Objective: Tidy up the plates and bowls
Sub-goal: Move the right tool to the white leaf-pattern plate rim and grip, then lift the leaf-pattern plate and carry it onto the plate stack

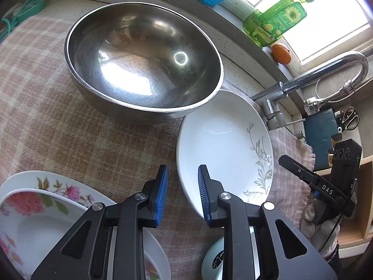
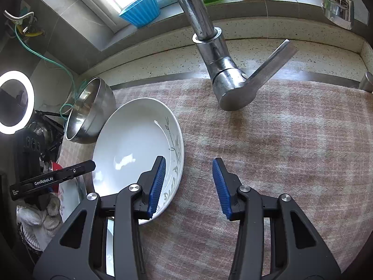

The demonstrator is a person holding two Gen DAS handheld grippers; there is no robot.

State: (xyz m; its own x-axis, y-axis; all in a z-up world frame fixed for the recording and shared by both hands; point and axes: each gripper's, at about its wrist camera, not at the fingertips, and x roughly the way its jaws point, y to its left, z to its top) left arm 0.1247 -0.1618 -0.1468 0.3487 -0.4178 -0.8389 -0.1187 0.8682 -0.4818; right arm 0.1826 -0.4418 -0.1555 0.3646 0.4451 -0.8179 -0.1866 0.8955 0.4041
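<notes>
A white plate with a grey leaf pattern (image 1: 223, 144) lies on the pink checked cloth (image 1: 70, 128), its far edge tucked under a large steel bowl (image 1: 144, 63). My left gripper (image 1: 183, 179) is open and empty, just above the plate's near-left rim. Flowered plates (image 1: 35, 210) are stacked at the lower left, and a pale green dish (image 1: 214, 256) shows under the gripper. In the right wrist view my right gripper (image 2: 190, 175) is open and empty; its left finger hangs over the same white plate's (image 2: 132, 144) right rim. The steel bowl (image 2: 88, 112) lies beyond.
A chrome faucet (image 2: 223, 70) rises over the cloth (image 2: 279, 151) ahead of the right gripper. On the sill stand a blue cup (image 2: 142, 9), a green soap bottle (image 1: 275, 21) and an orange (image 1: 281, 53). A ring light (image 2: 14, 102) glows at the left.
</notes>
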